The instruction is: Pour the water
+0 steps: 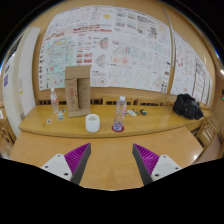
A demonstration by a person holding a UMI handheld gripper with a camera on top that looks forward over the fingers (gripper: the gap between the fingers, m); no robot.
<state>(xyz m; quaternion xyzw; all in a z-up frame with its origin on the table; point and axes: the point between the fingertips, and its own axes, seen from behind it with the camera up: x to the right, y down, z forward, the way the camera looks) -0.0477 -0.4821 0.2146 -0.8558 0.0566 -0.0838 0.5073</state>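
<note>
Gripper view: gripper (pixel 111 163), purple-padded fingers (pixel 75 158) apart, holding nothing. Wooden bench (pixel 150 125) carries clear plastic water bottle (pixel 120 113) and white cylindrical cup (pixel 92 122), side by side, well beyond the fingers. Black bag (pixel 187 106) at the bench's far right.

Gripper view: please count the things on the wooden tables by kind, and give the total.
Clear plastic bottles: 2, one near the cup, one by the box
White cup: 1
Cardboard box: 1
Black bag: 1
Total: 5
The gripper is open, with nothing between its fingers.
</note>
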